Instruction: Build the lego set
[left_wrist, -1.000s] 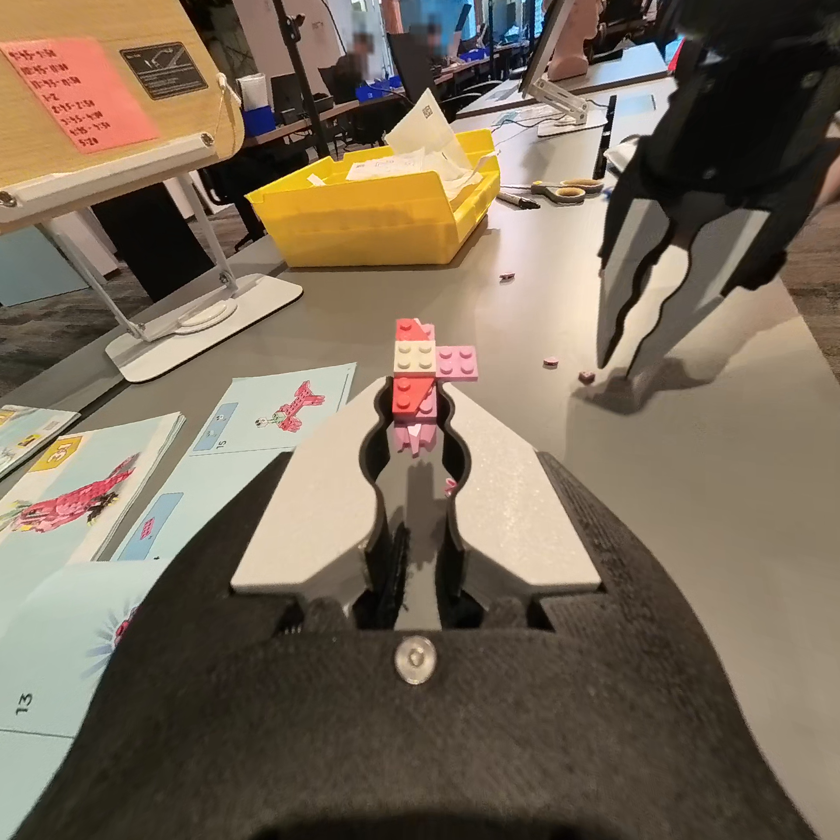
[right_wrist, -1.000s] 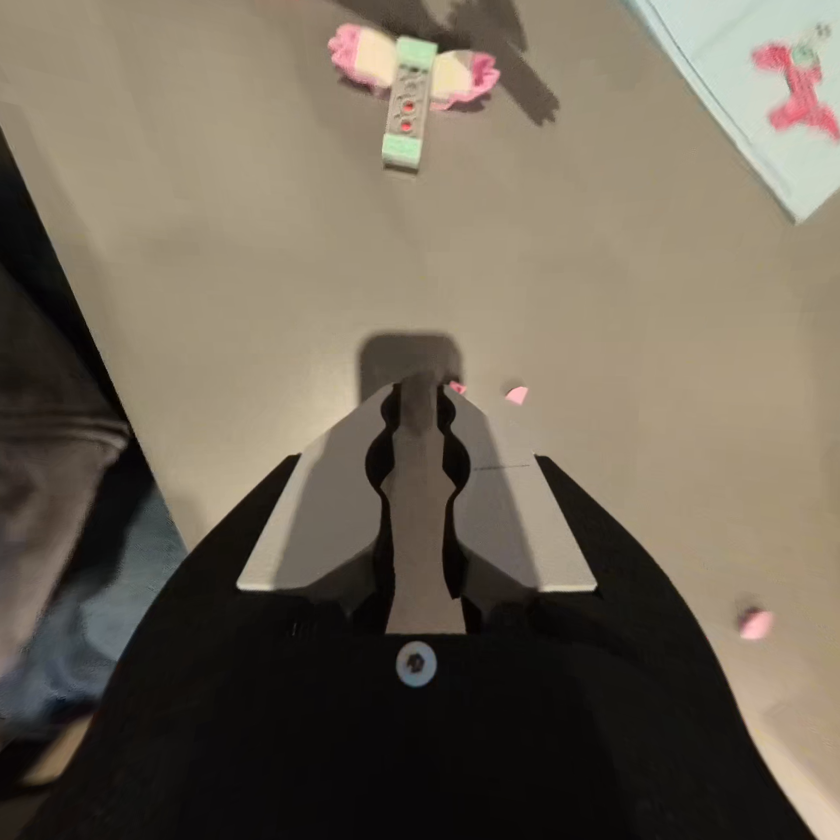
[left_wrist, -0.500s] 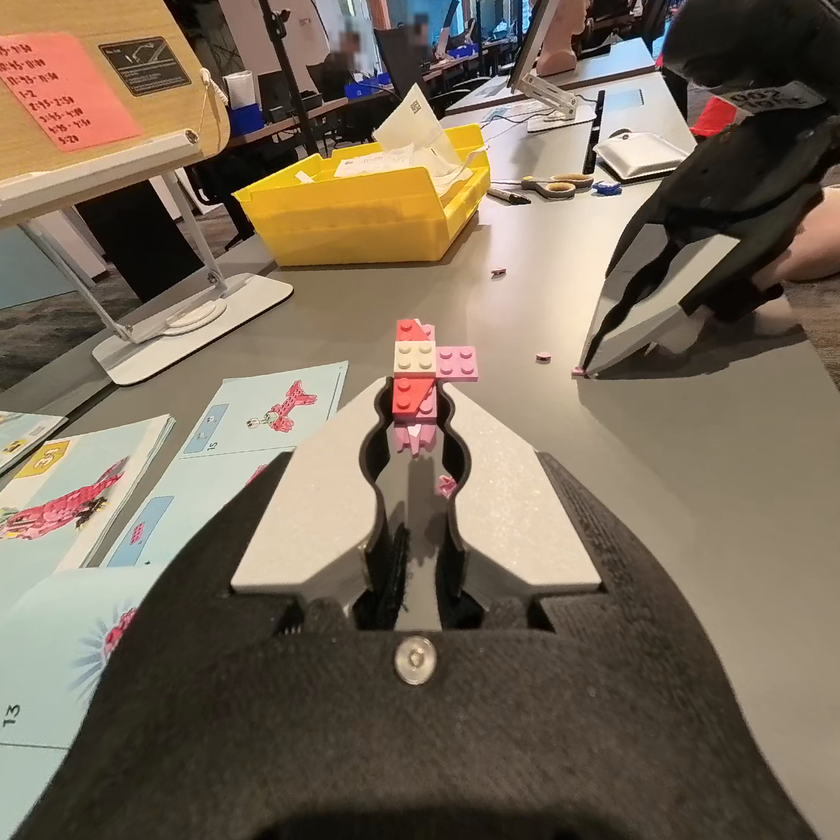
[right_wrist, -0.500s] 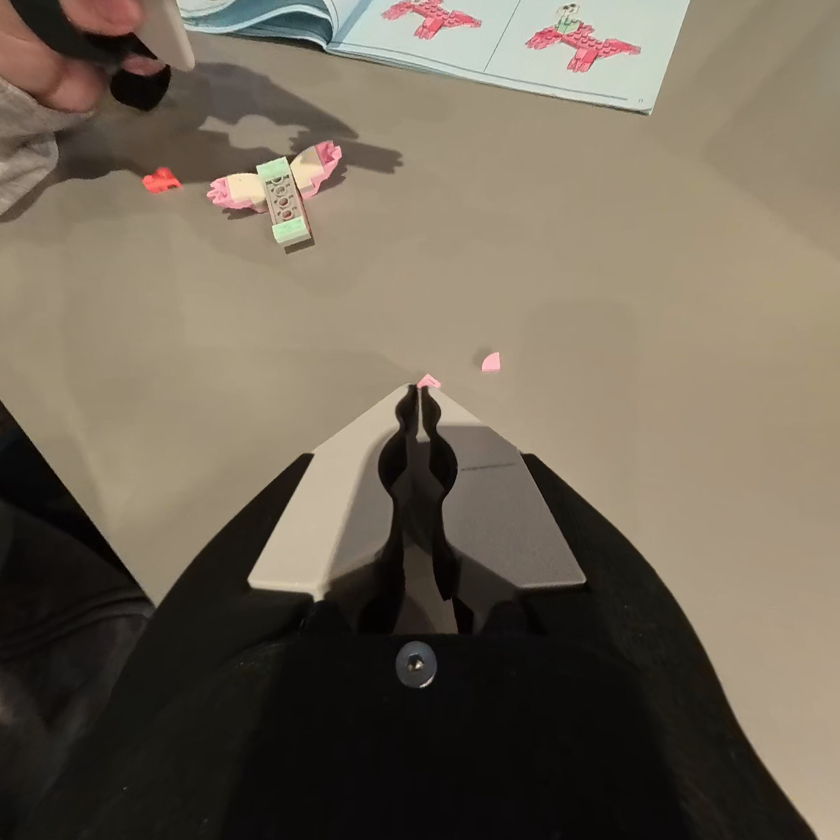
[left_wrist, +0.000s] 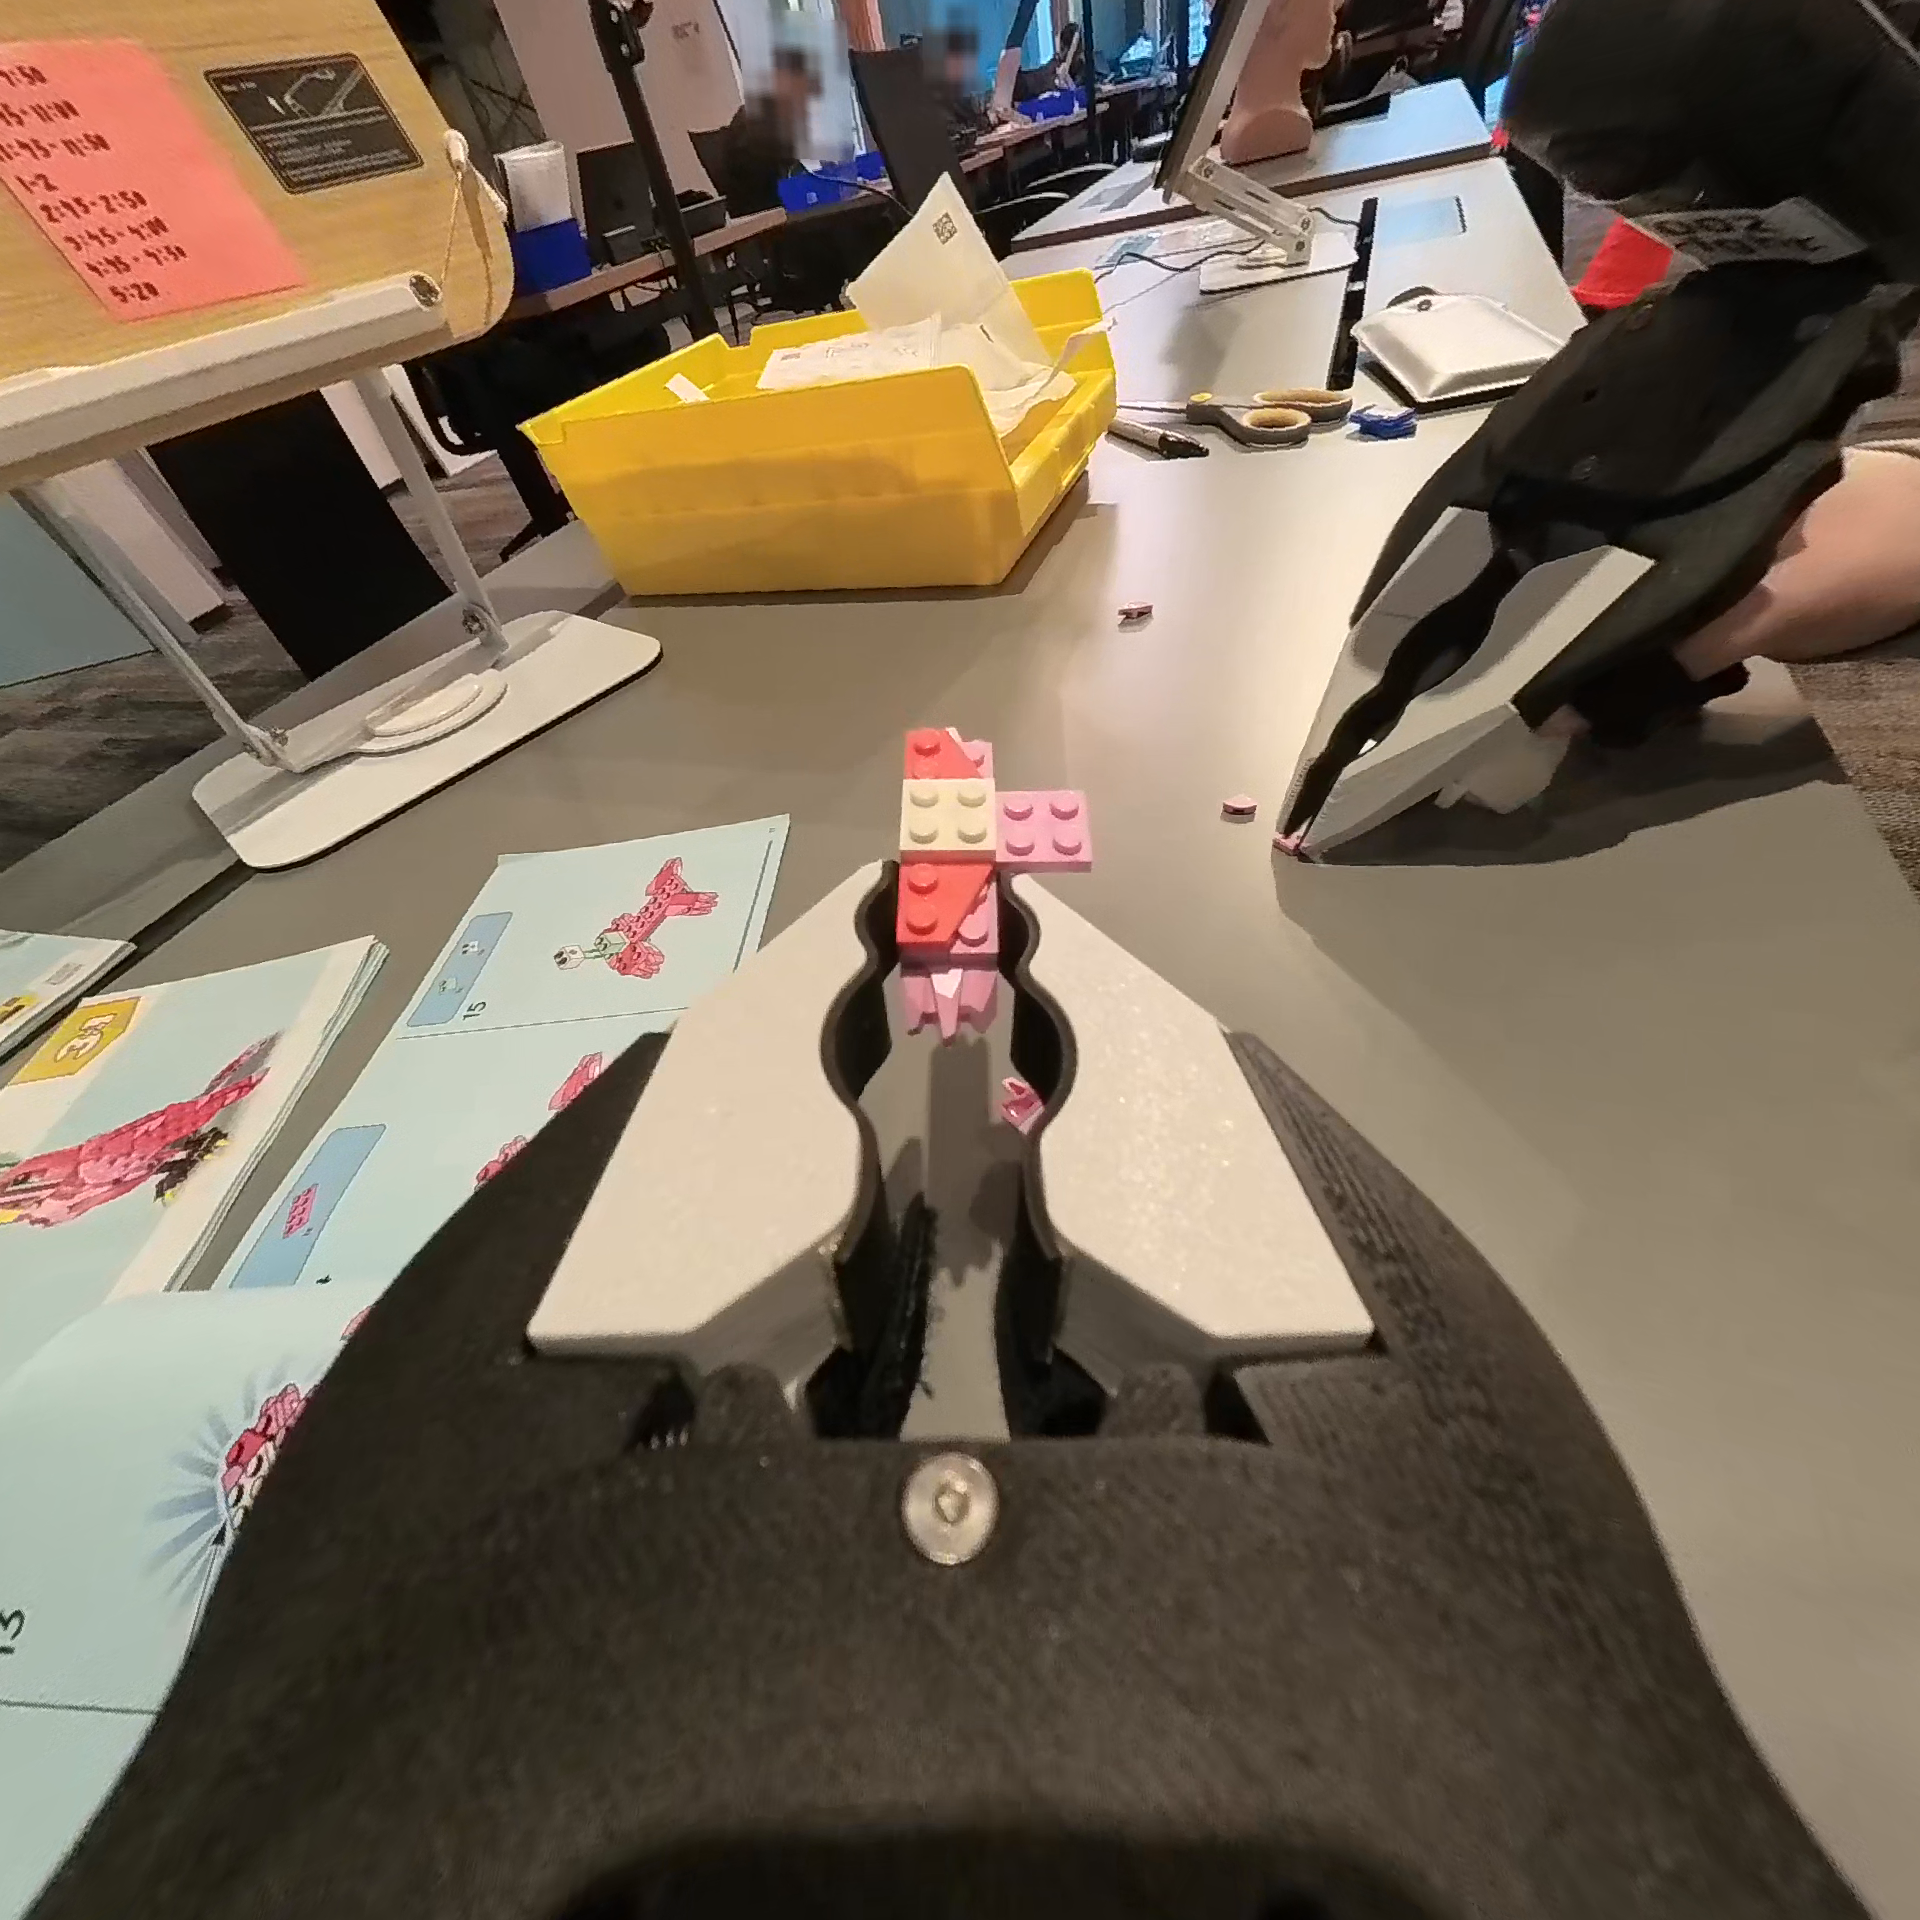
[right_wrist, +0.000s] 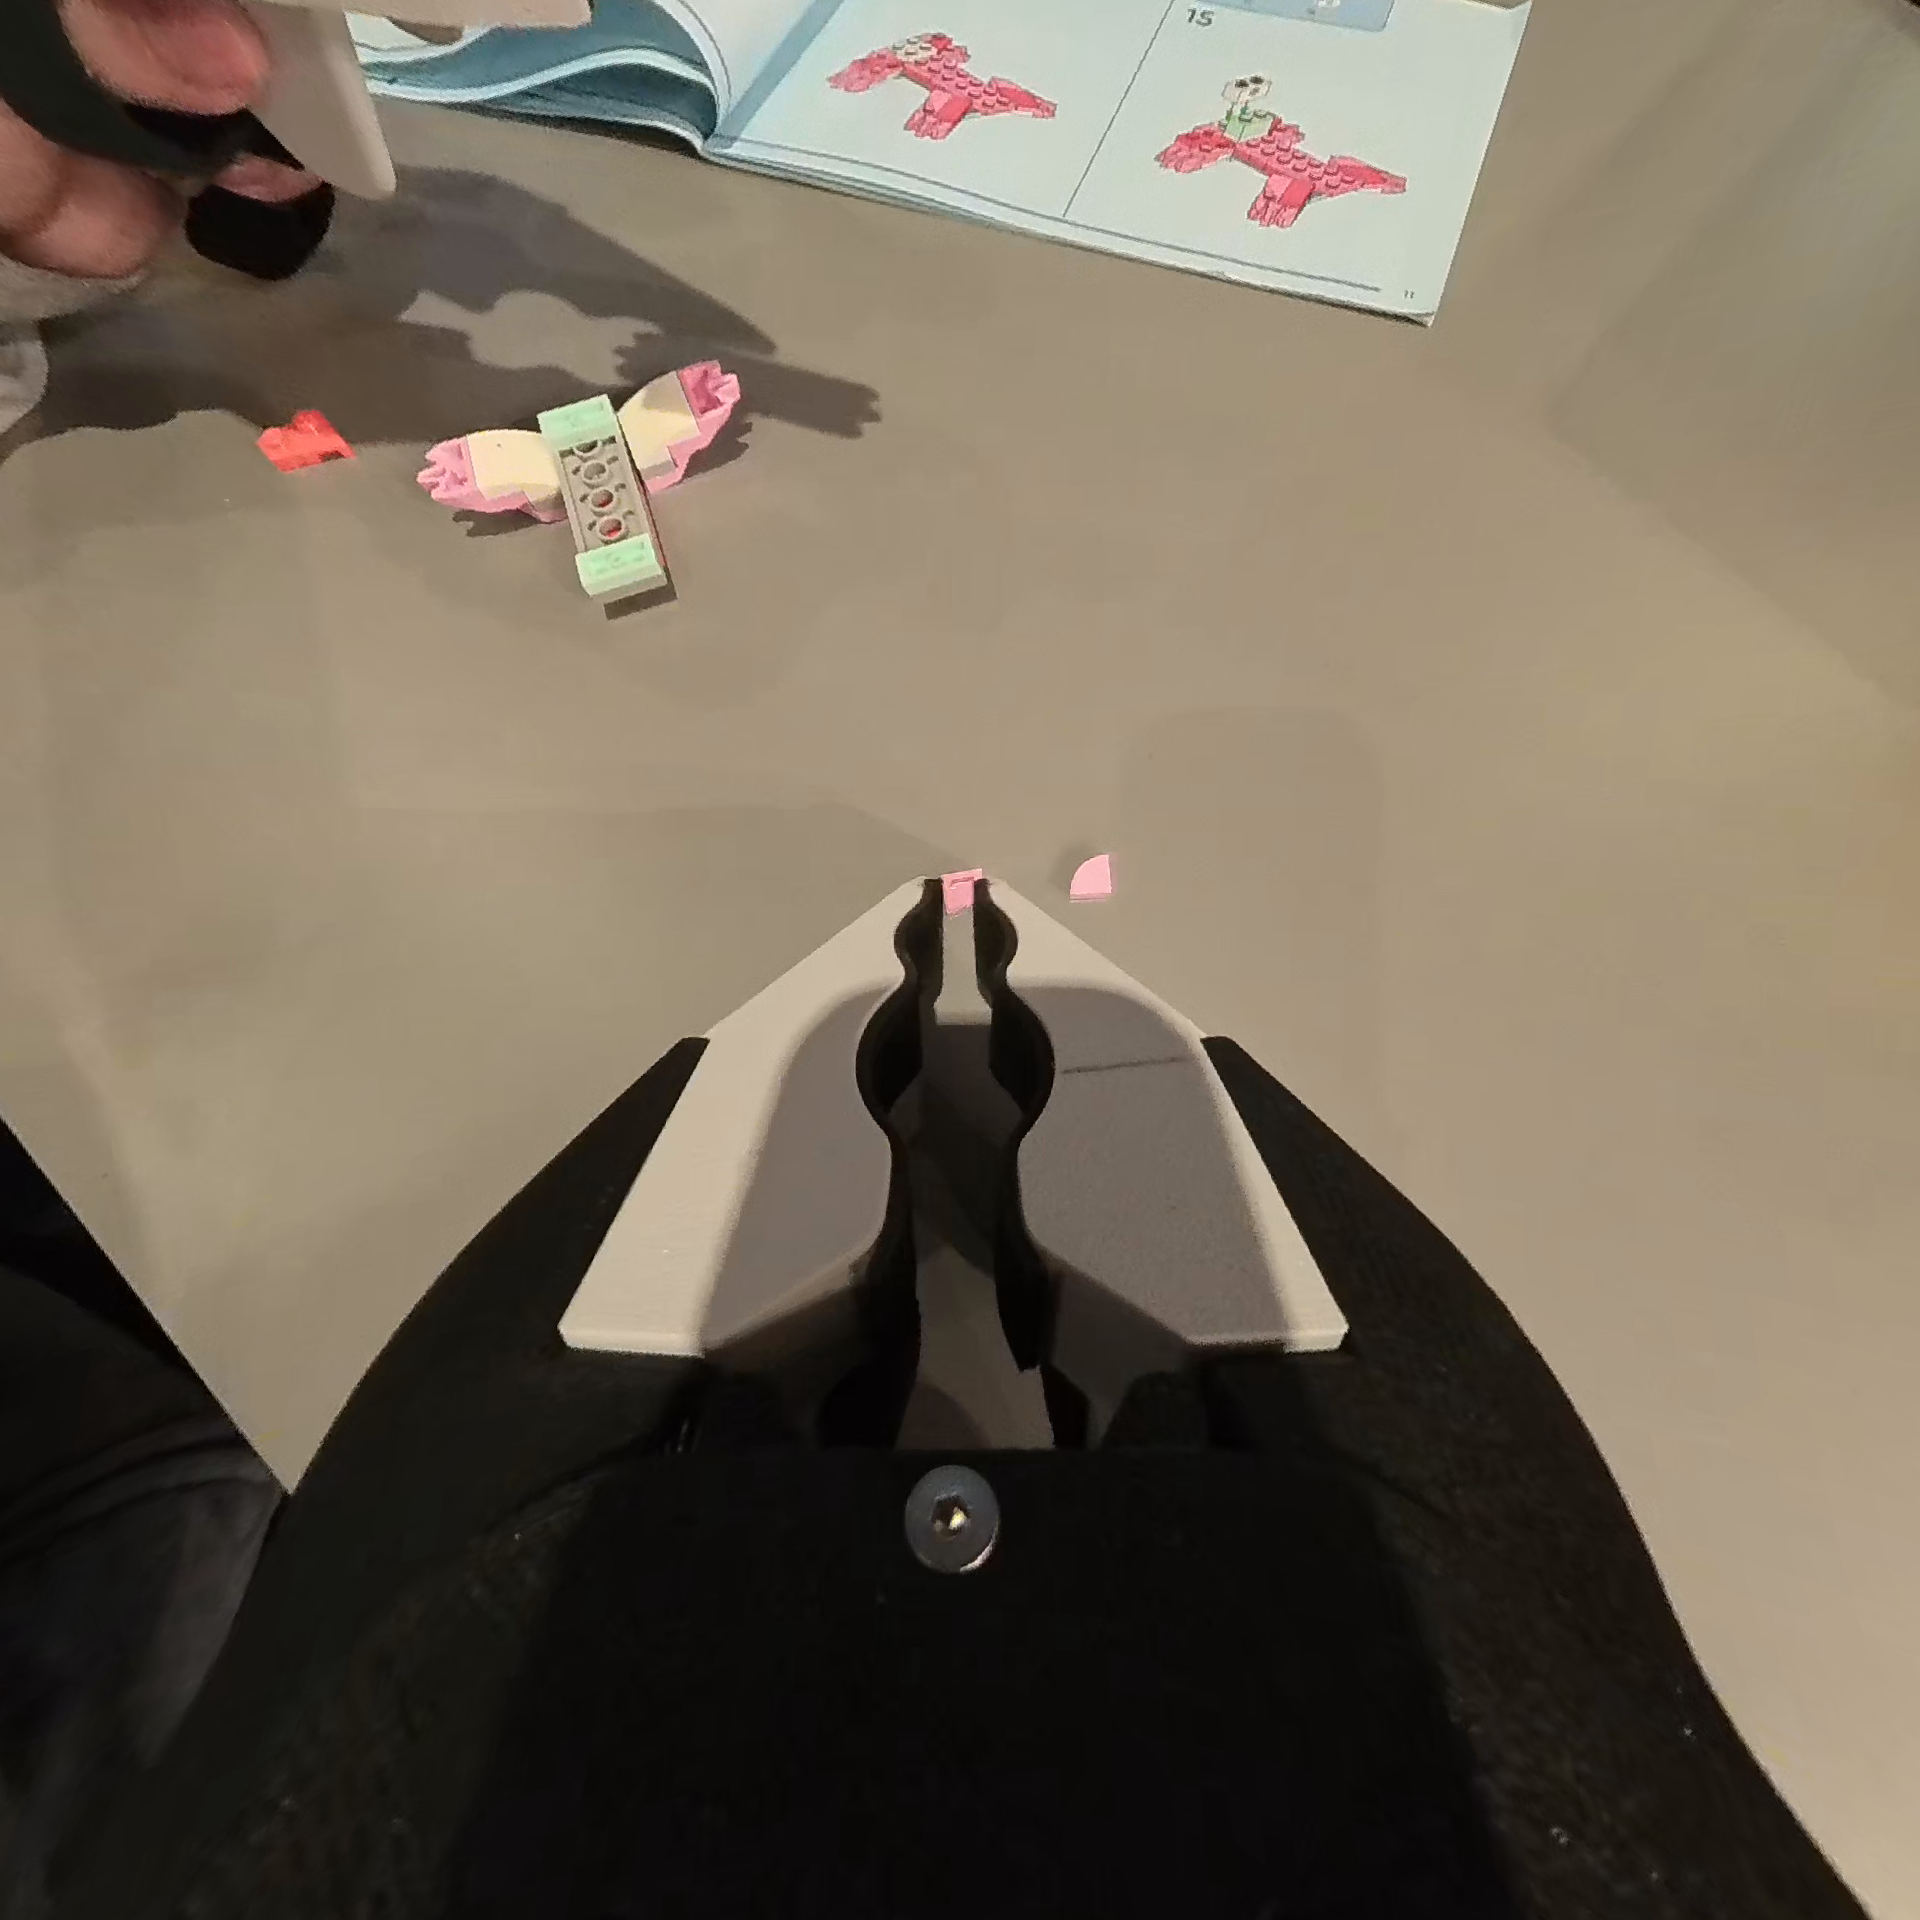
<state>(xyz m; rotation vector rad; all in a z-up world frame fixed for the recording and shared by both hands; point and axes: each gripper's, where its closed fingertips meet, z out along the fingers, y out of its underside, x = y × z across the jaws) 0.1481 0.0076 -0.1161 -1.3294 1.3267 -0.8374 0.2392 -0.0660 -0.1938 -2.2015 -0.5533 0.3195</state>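
Note:
My left gripper (left_wrist: 948, 896) is shut on a small lego assembly (left_wrist: 951, 821) of red, cream and pink plates, held above the grey table (left_wrist: 1351, 1091). My right gripper (right_wrist: 961, 885) has its tips down on the table, closed on a small pink piece (right_wrist: 962, 891). It also shows at the right of the left wrist view (left_wrist: 1299, 836). A pink quarter-round tile (right_wrist: 1091, 878) lies just right of its tips. A winged assembly (right_wrist: 592, 483) with pink wings and a grey and green bar lies on the table further off, beside a small red piece (right_wrist: 303, 442).
Open instruction booklets (left_wrist: 260, 1039) (right_wrist: 1091, 135) lie on the table. A yellow bin (left_wrist: 831, 478) with papers, a wooden stand (left_wrist: 312, 665), scissors (left_wrist: 1268, 410) and loose small pieces (left_wrist: 1236, 805) sit further back. The table edge runs close on the right (left_wrist: 1860, 821). My right fingertips sit around 15 cm from my left ones.
My right gripper came down, tilted low to the table, and closed its tips around the small pink piece. My left gripper kept hold of its assembly and barely moved.

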